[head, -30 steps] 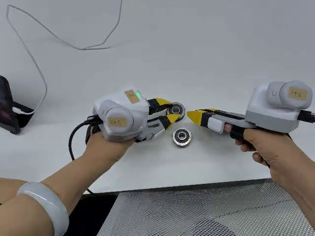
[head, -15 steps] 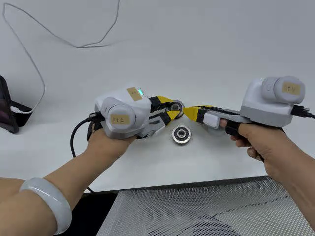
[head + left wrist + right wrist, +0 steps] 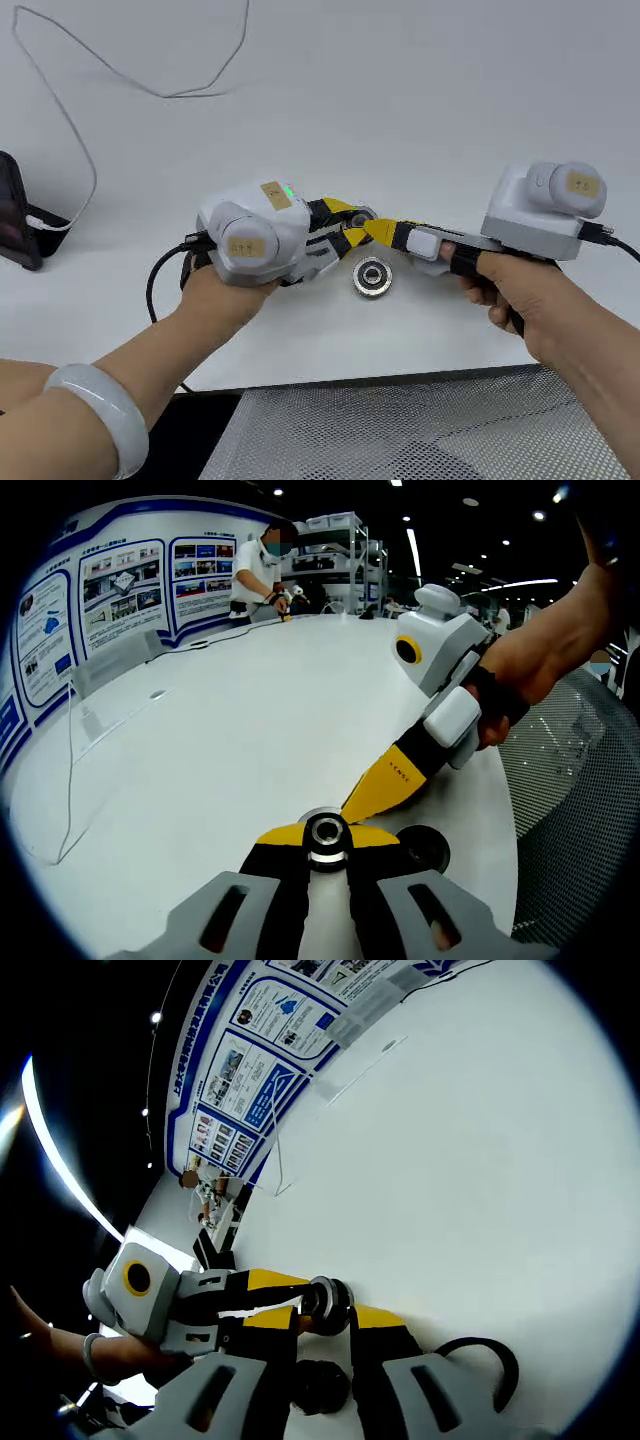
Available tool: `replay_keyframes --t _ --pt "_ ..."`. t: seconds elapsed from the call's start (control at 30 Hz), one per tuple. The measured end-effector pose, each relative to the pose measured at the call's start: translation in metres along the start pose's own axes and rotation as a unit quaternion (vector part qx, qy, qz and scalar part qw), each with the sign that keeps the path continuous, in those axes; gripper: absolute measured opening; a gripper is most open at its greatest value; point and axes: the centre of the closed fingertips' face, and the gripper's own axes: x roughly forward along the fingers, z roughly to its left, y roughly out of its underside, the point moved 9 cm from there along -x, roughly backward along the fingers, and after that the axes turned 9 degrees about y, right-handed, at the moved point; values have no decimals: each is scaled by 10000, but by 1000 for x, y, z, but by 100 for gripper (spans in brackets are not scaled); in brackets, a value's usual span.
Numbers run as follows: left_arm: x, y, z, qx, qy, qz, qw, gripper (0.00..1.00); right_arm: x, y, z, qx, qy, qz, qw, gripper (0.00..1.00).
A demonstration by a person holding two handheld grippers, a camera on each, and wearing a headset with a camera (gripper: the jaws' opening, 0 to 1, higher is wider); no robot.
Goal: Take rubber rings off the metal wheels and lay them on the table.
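Centrally: metal wheel [image 3: 358, 216], clamped between the narrow yellow-tipped jaws of the left gripper [image 3: 345, 223], over the white table [image 3: 420, 120].

Right of that held wheel: right gripper [image 3: 379, 232], tips touching it. In the right gripper view its jaws stand a little apart around the wheel. Whether they pinch anything I cannot tell.

Just below the held wheel: second wheel [image 3: 372, 277], flat on the table, dark rubber ring on its rim.

Labels: tan sticker [image 3: 267, 195] on the left gripper, second sticker [image 3: 582, 182] on the right gripper, writing on both too small to read. Small print on the right gripper's yellow tip, illegible.

Far left of the held wheel: dark device [image 3: 14, 215]. Above it, thin cable [image 3: 168, 97] looping across the table.
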Motion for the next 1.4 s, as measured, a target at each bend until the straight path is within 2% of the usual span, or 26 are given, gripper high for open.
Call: replay_keyframes --t 0.27,0.53,0.73,0.83,0.97,1.13,1.23,1.4 --pt "0 0 -1 0 -5 -9 10000 14 2 1 -1 375 -102 -7 9992 21" --pt "0 0 -1 -12 -10 -11 10000 14 0 4 1 416 -134 -11 9990 17" --pt "0 1 0 -15 -10 -20 10000 14 0 4 1 396 -154 -27 9991 19" --pt "0 1 0 -11 -11 -23 10000 14 1 6 0 581 -267 14 9979 19" --pt "0 0 0 -21 -15 -24 10000 14 -1 6 0 836 -347 -58 9959 19" --pt "0 0 0 -16 -8 -20 10000 14 -4 6 -2 777 -324 -100 9964 17" --pt "0 0 0 -17 -9 -23 10000 14 -4 5 -2 789 -303 -132 9963 10" --pt "0 0 1 -29 -6 -28 10000 14 -1 4 -4 744 -232 -136 9969 6"
